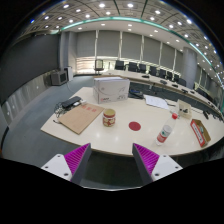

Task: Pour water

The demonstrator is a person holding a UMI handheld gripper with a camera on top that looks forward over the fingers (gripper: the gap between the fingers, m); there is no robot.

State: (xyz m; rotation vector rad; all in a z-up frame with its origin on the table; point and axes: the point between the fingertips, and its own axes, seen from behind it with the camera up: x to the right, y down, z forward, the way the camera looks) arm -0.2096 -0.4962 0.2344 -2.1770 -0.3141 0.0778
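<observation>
Clutter on the tabletop (130, 135) lies well ahead of your jaws (112, 160), which stand wide apart with nothing between the pink pads (75, 157). A clear bottle (166, 130) with a red cap and red label lies tilted just beyond the right pad, near the tabletop's front edge. A small jar (108, 118) with a dark lid stands beyond the gap between the jaws. Left of the jar rests a wooden board (79, 118), and behind it a white box (111, 90). Papers (156, 101) lie farther back on the right. Bare surface stretches between the jar and the front edge. You cannot read any writing on the labels.
</observation>
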